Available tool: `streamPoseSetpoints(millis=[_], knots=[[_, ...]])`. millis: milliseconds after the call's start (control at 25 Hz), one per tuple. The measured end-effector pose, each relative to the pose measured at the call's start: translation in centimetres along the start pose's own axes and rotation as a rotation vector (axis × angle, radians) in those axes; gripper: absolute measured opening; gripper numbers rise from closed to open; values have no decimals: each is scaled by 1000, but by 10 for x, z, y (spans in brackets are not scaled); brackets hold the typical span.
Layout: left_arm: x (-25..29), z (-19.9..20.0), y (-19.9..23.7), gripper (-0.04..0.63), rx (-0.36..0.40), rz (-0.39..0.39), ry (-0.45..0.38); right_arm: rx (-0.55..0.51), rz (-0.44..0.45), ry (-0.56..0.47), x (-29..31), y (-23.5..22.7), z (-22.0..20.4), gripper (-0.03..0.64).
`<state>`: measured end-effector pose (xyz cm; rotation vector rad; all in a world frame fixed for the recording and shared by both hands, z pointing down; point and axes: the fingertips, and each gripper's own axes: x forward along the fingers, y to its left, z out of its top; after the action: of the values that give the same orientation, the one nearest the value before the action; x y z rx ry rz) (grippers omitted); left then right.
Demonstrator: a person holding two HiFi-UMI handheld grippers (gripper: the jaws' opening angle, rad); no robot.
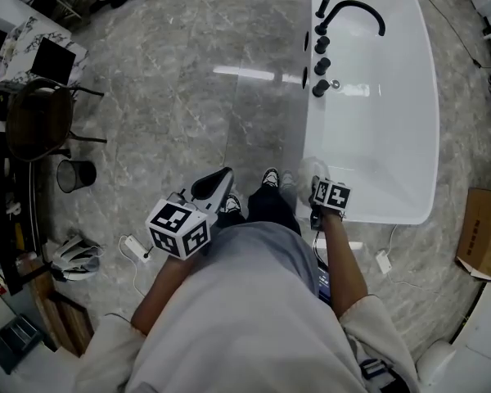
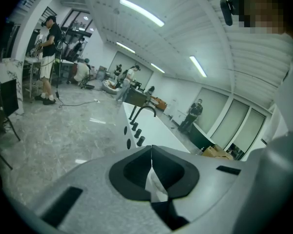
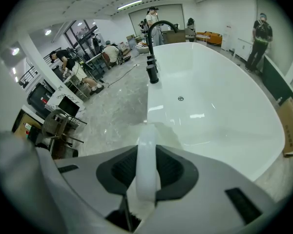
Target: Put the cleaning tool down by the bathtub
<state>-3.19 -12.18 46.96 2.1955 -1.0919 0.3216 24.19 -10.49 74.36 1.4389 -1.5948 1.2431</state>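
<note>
cleaning tool point(image 3: 147, 130) clamped in right gripper point(image 3: 147, 155) at bathtub point(image 3: 219, 96) rim; left gripper point(image 2: 151, 152) jaws together.

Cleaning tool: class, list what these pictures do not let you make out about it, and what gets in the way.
- Working end: in the right gripper view the cleaning tool blurs, white on white, into the bathtub; in the head view it is too small.
- Handle's lower end: right gripper view, hidden inside the right gripper that grips it.
- Contact with the bathtub rim: neither view settles it.
</note>
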Motion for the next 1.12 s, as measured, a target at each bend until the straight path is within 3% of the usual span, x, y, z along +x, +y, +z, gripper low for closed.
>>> streamPoseSetpoints(millis=[640,1120], knots=[[18,9,-3,8,4,16,15,15,-70,-48,35,-10,1,83],[13,9,5,8,5,33,26,50,-55,-11,44,-8,-5,83]])
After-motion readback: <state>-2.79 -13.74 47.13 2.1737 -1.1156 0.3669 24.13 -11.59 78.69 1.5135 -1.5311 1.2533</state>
